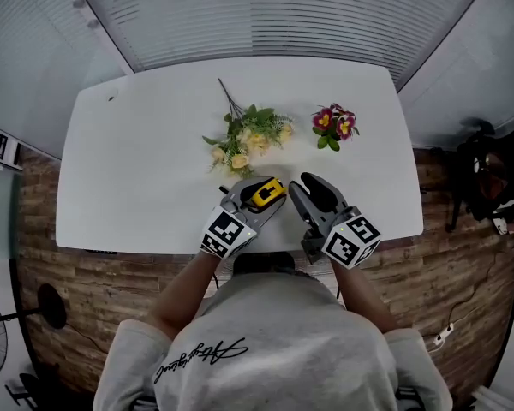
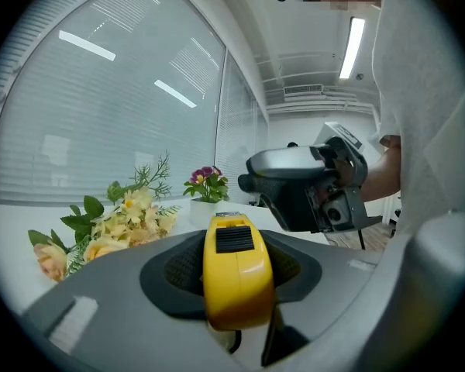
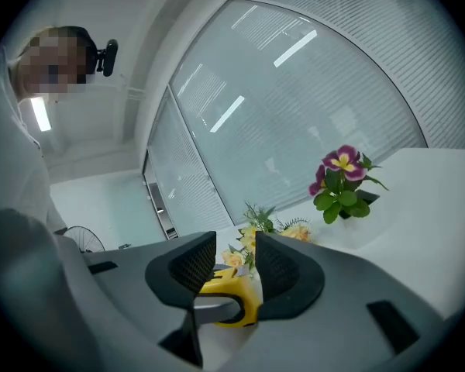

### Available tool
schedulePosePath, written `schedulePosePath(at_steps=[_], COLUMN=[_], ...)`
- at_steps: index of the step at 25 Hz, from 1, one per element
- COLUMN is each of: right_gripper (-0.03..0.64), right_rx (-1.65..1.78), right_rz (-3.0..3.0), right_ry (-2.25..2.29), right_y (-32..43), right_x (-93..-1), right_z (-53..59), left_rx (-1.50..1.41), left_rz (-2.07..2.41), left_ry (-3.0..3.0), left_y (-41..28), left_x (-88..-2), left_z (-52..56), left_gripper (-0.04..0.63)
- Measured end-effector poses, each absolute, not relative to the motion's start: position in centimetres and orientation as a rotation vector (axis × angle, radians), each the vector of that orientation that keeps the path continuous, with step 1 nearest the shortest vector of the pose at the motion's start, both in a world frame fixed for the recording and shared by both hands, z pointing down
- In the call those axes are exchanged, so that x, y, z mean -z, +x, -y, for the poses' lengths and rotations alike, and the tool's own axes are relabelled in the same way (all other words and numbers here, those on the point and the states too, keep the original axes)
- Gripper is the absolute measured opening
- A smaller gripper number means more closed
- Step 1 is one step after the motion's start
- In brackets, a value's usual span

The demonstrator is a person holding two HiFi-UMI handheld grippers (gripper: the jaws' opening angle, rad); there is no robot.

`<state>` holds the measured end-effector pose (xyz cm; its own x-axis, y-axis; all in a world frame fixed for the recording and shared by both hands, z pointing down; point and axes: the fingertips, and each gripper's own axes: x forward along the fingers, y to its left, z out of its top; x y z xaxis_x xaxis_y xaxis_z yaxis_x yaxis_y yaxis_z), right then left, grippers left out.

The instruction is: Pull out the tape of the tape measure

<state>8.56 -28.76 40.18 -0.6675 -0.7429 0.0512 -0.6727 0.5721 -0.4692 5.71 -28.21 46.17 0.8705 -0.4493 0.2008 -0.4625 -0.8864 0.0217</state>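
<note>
Two grippers meet near the front edge of a white tabletop (image 1: 137,169) in the head view, held by a person in a grey shirt (image 1: 265,341). The left gripper (image 1: 270,188) pinches a yellow tape measure (image 1: 263,195) just above the tabletop. The right gripper (image 1: 301,181) sits just beside it, its jaws pointing away from the person. Behind them lies a bunch of yellow flowers (image 1: 244,144), and to its right stands a small pot of purple flowers (image 1: 334,125), apart from the bunch.

From the left gripper view, the left gripper (image 2: 234,246) has both dark pads pressed against the sides of the tape measure (image 2: 236,273), which stands on edge between them with its black ribbed slide facing up. No pulled-out tape can be made out. The right gripper (image 2: 256,178) hangs ahead and to the right, close by, not touching the case. The yellow flowers (image 2: 128,219) lie to the left and the purple flowers (image 2: 207,180) stand farther back.

From the right gripper view, the right gripper (image 3: 236,258) has its jaws spread with a clear gap, the pads pressing on nothing. The tape measure (image 3: 231,289) shows through and below that gap, just beyond the jaws. Whether its tape tip reaches between the pads cannot be told. The yellow flowers (image 3: 275,227) lie past it, and the purple flowers (image 3: 342,180) stand to the right.
</note>
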Motion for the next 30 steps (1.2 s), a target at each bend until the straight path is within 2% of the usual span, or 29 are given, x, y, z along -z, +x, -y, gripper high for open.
schedulePosePath(at_steps=[2,10,26,30], right_gripper=[0.156,0.163,0.163,0.163], right_rx=[0.635,0.544,0.567,0.574], right_rz=[-2.662,-2.631,-2.604,-2.614], right_ry=[-1.201,-1.205,-1.200,-1.187], right_y=[8.6,9.4,10.7,10.5], right_x=[-39.1,-36.3,-36.5,-36.6], right_z=[28.3,26.9,25.6,25.2], left_rx=[-0.330,-0.492,-1.424,-1.496], left_rz=[0.735,0.767,0.334,0.273], left_ry=[2.956,2.924,2.724,2.695], left_y=[5.8,6.2,7.9,8.7], left_x=[-46.4,-47.5,-49.7,-50.1], left_z=[28.4,28.7,27.9,27.8], left_gripper=[0.170,0.170,0.172,0.173])
